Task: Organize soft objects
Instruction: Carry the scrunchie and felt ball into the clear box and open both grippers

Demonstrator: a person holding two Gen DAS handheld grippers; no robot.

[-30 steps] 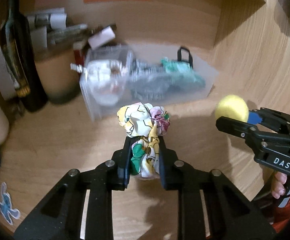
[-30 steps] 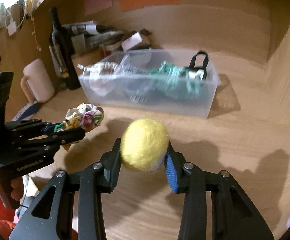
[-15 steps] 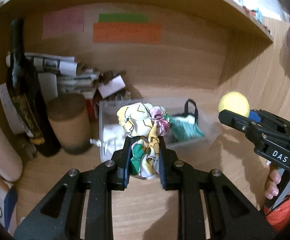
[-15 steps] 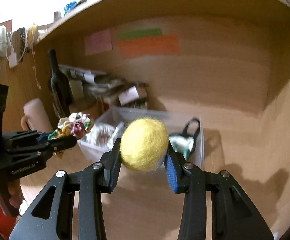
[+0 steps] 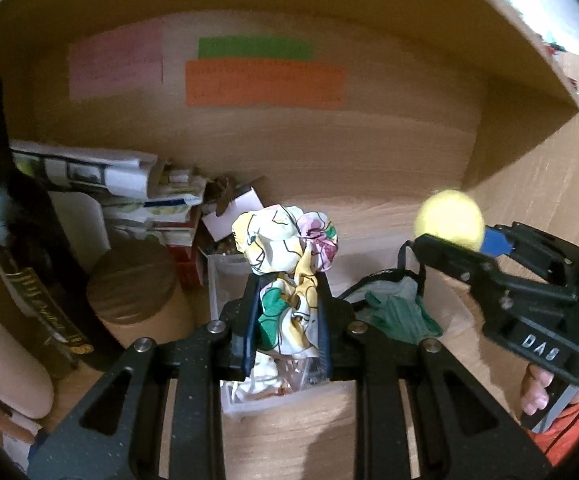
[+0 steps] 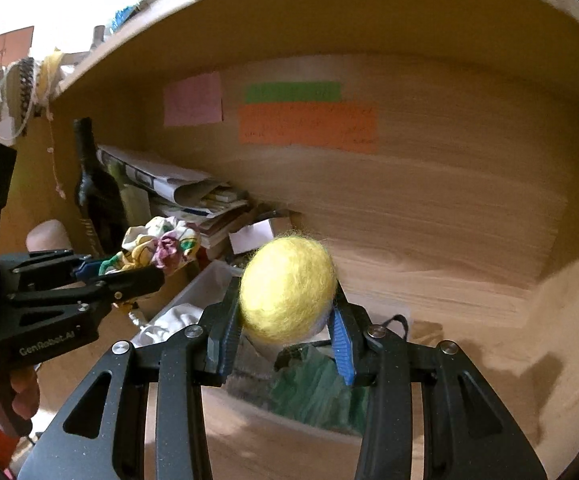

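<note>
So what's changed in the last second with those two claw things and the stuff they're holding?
Both grippers have moved in over the clear bin, tilting up toward the back wall. The left gripper still clamps the floral cloth, the right gripper still the yellow ball. Nothing taken or released.

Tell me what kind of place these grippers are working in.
Probably a home desk nook under a wooden shelf: coloured paper notes on the back panel, a dark wine bottle beside stacked papers, and a clear plastic bin of soft items.
</note>
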